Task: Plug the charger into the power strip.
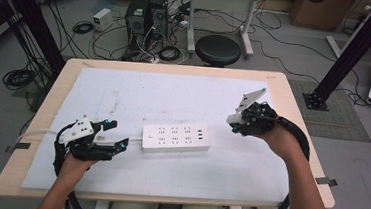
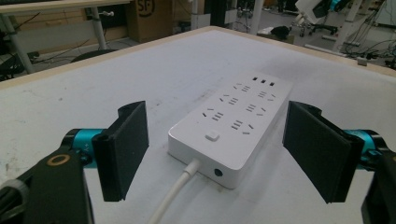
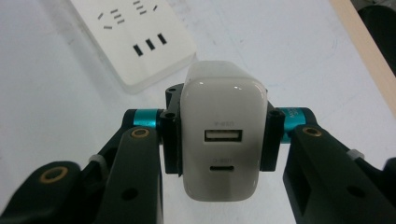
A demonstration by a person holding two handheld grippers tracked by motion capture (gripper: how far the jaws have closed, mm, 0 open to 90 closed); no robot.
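Both tongs flank power strip (image 1: 176, 138); charger (image 3: 222, 140) held right, near table edge (image 3: 362, 46).

Black stool (image 1: 218, 50) and cables (image 1: 103, 38) on grey floor (image 1: 288, 52).

The white plastic wall charger (image 3: 222, 140) hid its own prongs and underside in the right gripper view, and its port labels were too blurred to read. The white rectangular power strip (image 3: 135, 37) was cut off by that view's top edge. Its thin white cable (image 2: 175, 193) ran off the left gripper view's bottom edge.
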